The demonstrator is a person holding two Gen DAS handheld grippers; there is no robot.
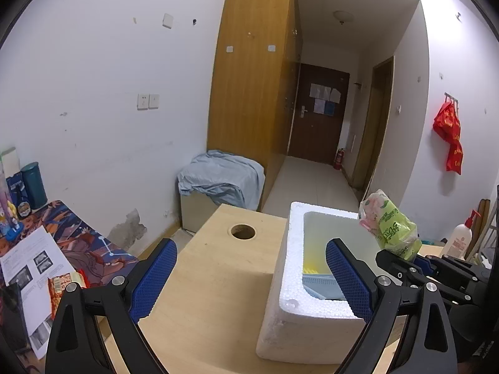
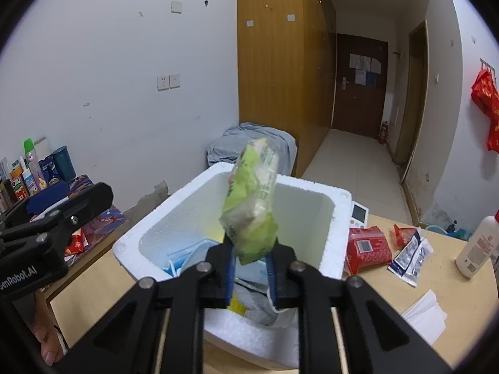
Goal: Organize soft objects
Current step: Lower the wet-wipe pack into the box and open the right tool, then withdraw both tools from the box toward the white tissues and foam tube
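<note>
1. The right claw (image 2: pixel 251 268) is closed on the bottom end of a green tissue pack (image 2: pixel 252 205); the blue pads pinch the wrapper and the pack stands up out of the jaws, its long axis near upright and leaning a little away from the camera.
2. The pack hangs directly above the open mouth of the white foam box (image 2: pixel 338 218), which sits on the wooden tabletop (image 2: pixel 436 268). That is the relation the next move turns on: the box lies straight below and just ahead of the claw, so by my reading only a lowering and a release are left.
3. Inside the box, blue face masks (image 2: pixel 190 255) and something yellow already lie on the bottom; the pack would land on top of them.
4. The left claw (image 1: pixel 251 277) is open and holds nothing. It hovers over the tabletop beside the box's left wall, its right finger in front of the box's near corner.
5. The right hand is clearly nearer the job; the left plays no part in this step.
6. In the left wrist view the pack (image 1: pixel 389 224) shows above the box's far right rim (image 1: pixel 293 218).
7. Still out on the tabletop to the right: a red packet (image 2: pixel 368 249), a clear sachet (image 2: pixel 411 255), a lotion bottle (image 2: pixel 477 246) and folded white tissues (image 2: pixel 427 314).
</note>
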